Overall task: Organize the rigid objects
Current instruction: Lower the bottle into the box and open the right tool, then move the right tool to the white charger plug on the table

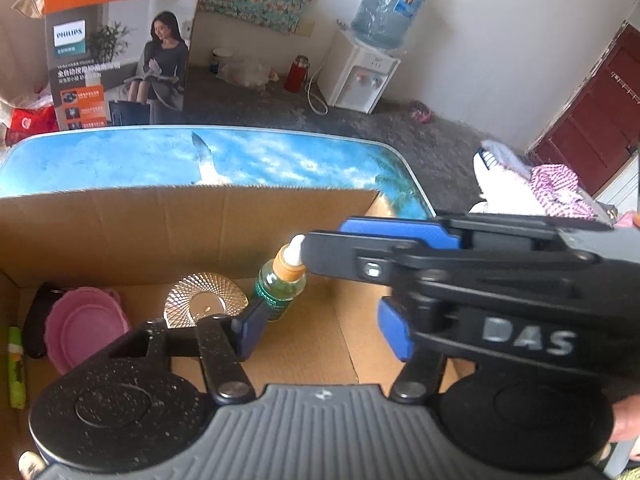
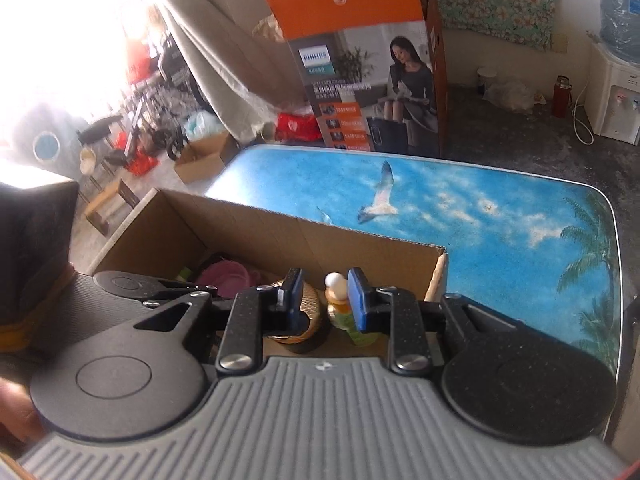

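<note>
Standing upright in the cardboard box (image 1: 160, 232), green bottle (image 1: 276, 288) sat btwn left gripper (image 1: 320, 328) jaws, wide, not touching; right gripper (image 2: 325, 300) jaws narrow, w/ the bottle's cap btwn them, contact unclear.

One cardboard box (image 1: 160, 228) on the surface (image 1: 120, 156). Inside it: one green dropper bottle (image 1: 278, 280), one gold ribbed dish (image 1: 206, 298), one pink lidded container (image 1: 86, 326), one green tube (image 1: 16, 364). Two tongs over it: left (image 1: 320, 324), right (image 2: 325, 300).
</note>
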Available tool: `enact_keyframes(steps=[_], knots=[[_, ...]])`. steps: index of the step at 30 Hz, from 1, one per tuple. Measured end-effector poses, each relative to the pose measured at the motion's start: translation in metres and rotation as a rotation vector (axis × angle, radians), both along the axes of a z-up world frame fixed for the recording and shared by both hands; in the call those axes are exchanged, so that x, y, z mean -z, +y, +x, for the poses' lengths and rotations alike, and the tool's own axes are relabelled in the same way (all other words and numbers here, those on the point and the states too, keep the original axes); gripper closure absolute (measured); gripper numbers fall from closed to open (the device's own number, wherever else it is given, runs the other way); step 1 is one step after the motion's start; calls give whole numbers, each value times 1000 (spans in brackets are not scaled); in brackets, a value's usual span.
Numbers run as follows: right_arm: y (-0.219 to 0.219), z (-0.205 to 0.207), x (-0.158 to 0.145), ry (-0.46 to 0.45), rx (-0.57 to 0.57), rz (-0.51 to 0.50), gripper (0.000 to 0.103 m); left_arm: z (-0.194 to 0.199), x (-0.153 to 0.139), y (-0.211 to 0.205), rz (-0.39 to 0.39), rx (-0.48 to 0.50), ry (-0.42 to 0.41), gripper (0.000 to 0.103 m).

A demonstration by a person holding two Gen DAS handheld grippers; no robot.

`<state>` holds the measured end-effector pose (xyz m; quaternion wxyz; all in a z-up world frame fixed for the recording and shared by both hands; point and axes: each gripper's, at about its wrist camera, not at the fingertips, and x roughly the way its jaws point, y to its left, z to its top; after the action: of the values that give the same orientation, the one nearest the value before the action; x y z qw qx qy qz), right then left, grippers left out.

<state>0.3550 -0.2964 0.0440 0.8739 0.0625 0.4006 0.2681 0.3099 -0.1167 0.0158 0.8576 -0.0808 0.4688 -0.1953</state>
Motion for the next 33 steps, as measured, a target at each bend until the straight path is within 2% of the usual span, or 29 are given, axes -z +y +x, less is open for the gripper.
enact_keyframes(steps=[5, 7, 11, 13, 15, 20, 25, 30, 33], knots=[[-14, -51, -30, -75, 72, 76, 65, -34, -26, 7, 27, 14, -69, 26], [-21, -79, -41, -122, 105, 112, 52, -54, -38, 14, 28, 22, -105, 20], [-32, -137, -57, -199, 170, 159, 39, -93, -56, 28, 31, 31, -160, 13], [-35, -164, -62, -228, 193, 183, 29, -111, -61, 36, 36, 33, -174, 12], [-37, -190, -64, -246, 203, 207, 25, -131, -65, 45, 39, 26, -188, 9], [-34, -244, -61, -250, 210, 257, 22, -175, -69, 72, 68, 19, -224, 6], [-28, -281, -51, -221, 219, 302, 21, -217, -64, 98, 103, 6, -246, 4], [-22, -298, -31, -150, 214, 358, 20, -246, -50, 124, 135, -35, -252, 3], [-8, -292, -17, -89, 193, 363, 20, -251, -35, 132, 145, -59, -234, 3]])
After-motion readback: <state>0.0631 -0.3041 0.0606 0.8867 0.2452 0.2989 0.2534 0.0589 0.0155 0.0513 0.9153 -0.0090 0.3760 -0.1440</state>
